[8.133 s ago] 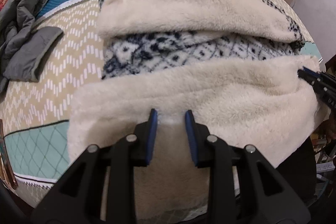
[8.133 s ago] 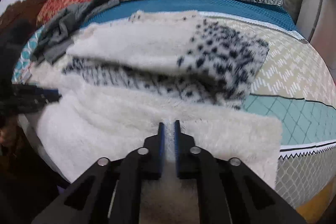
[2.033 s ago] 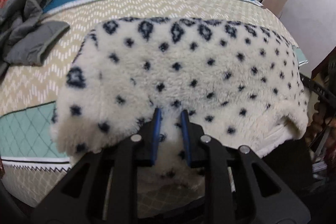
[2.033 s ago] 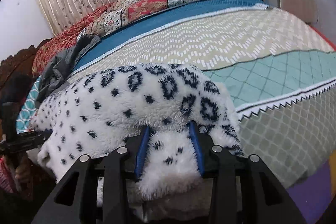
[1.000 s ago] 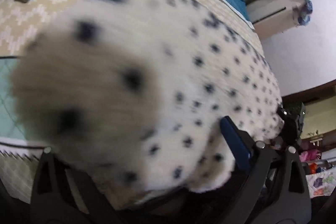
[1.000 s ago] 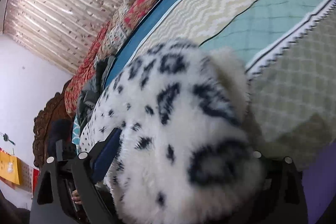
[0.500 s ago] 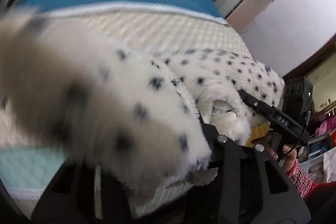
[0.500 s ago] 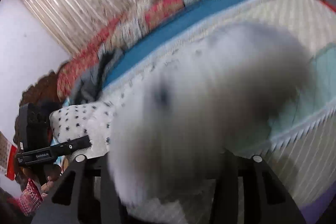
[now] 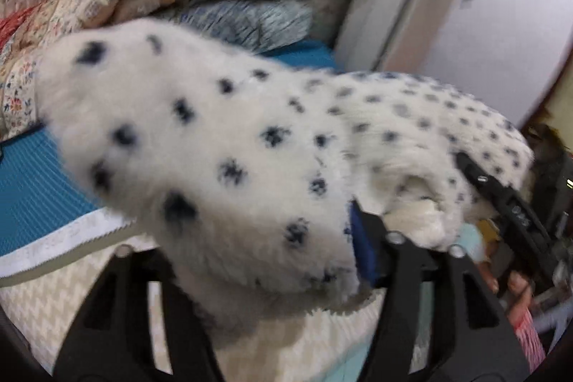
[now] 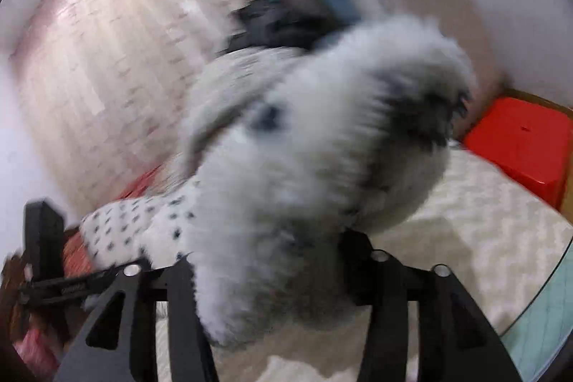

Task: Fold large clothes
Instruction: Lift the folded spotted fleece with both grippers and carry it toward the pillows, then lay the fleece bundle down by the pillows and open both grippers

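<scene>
The fleece garment is thick, shaggy pile cloth, white with dark spots. The grippers' arms are matt black plastic with small shiny metal rivets; one blue pad looks rubbery. The bedspread is flat woven cloth. The red stool is glossy plastic.

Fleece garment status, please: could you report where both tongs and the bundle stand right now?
Both tongs, left and right, clamped on the spotted fleece. Fleece bundled, lifted off the bedspread. Right view blurred; nothing seen blocking.
</scene>
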`<action>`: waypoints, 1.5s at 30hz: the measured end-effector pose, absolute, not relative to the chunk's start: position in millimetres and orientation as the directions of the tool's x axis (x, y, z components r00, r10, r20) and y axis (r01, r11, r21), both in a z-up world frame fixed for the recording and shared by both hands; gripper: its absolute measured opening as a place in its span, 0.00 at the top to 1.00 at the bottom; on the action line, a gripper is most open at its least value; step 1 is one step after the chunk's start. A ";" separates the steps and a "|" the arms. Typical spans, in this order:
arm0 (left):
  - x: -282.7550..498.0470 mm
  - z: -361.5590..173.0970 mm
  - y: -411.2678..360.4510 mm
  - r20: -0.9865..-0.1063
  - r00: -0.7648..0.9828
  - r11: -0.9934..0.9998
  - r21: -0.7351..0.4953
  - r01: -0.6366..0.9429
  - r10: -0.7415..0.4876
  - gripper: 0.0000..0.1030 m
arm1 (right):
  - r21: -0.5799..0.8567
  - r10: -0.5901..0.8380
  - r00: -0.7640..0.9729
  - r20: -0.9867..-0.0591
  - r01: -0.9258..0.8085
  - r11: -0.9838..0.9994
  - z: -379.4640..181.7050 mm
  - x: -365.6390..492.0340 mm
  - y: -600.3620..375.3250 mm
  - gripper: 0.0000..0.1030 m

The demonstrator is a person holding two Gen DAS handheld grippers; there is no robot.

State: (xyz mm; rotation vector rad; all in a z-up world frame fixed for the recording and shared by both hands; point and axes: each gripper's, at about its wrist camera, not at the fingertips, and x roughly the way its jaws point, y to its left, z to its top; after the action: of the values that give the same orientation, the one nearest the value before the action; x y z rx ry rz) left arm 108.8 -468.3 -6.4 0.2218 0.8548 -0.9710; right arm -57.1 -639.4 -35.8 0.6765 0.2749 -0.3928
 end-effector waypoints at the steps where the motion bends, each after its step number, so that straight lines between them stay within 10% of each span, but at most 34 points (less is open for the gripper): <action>1: 117.2 -24.0 -485.2 -0.755 0.292 0.607 -0.172 0.776 -0.587 0.32 | 0.548 -0.303 0.852 -0.427 0.511 0.662 -55.0 -49.8 -661.0 0.64; 5: 146.6 -126.5 -529.7 -0.905 0.310 0.749 -0.014 0.662 -0.291 0.26 | 0.481 -0.308 0.651 -0.694 0.737 0.474 -144.4 -29.5 -708.5 0.75; 13: 146.0 -103.9 -494.5 -0.868 0.332 0.768 -0.084 0.635 -0.370 0.18 | 0.562 -0.385 0.744 -0.546 0.666 0.490 -121.9 -79.7 -667.7 0.79; 45: -52.8 -81.5 -154.4 -0.766 0.531 0.784 0.058 0.617 -0.361 0.17 | 0.444 -0.203 0.646 -0.736 0.686 0.577 -84.6 -187.1 -334.3 0.79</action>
State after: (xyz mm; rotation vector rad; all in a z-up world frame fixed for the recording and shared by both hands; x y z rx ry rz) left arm -52.8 -154.4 -81.5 0.3432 0.8216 -0.5976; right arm -187.1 -334.3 -84.6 0.7932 0.6870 -0.5709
